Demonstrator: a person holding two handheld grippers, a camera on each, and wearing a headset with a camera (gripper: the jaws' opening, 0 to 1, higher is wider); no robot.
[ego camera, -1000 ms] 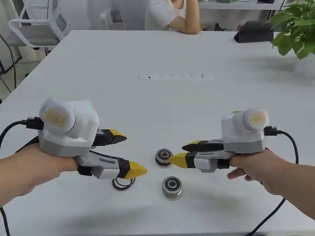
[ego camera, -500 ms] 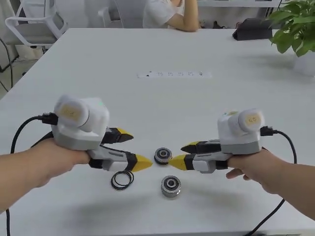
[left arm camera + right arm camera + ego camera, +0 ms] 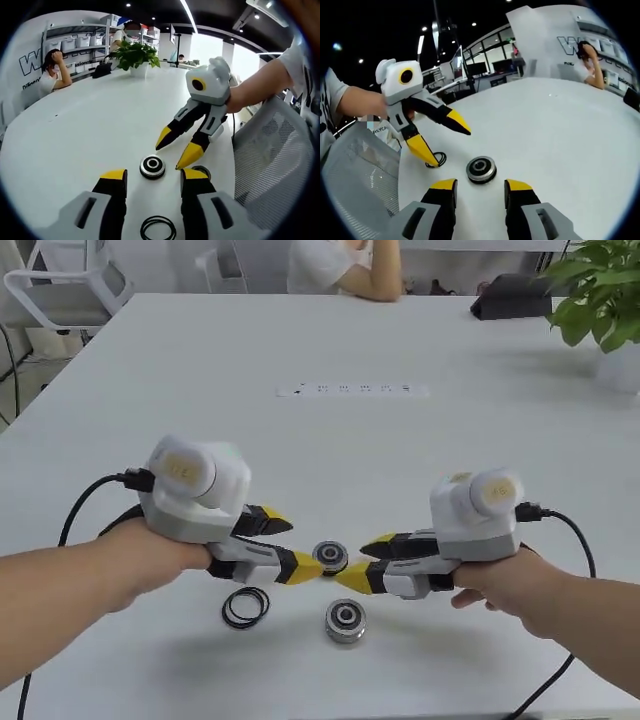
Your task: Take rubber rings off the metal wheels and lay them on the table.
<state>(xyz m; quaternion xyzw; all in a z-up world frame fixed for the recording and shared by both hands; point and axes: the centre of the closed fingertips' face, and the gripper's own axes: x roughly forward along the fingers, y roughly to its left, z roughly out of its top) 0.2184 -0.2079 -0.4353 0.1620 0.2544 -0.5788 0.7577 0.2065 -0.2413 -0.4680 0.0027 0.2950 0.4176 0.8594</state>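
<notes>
Both tools are hovering low over the smooth white tabletop [image 3: 420, 460], tips pointing at each other, w/ a small metal wheel [image 3: 330, 556] sitting flat between them. On the left gripper [image 3: 298, 545] the jaws are standing apart and gripping nothing. Its own view is looking straight down the gap at the wheel, which is lying just ahead of the tips. The right gripper [image 3: 352, 562] is doing likewise from the opposite side: jaws parted, holding nothing, lower tip just beside the wheel (contact can't be told).

The wheel is round, w/ a silvery rim and a dark band around a dark centre. A second wheel [image 3: 345, 620], same shape and finish, is lying flat nearer the person, apart from the first. The rubber rings [image 3: 245, 606] are lying on the tabletop under the left gripper, left of the second wheel: thin black loops overlapping each other, exact count unclear.

Each tool has a pale grey plastic body, black jaws w/ yellow tips, and a black cable [image 3: 560, 670] trailing off it. Farther back, a white power strip [image 3: 352, 390] is lying flat mid-table, a leafy green plant [image 3: 600, 290] is standing at the far right, and a person [image 3: 340, 265] is sitting at the far end.
</notes>
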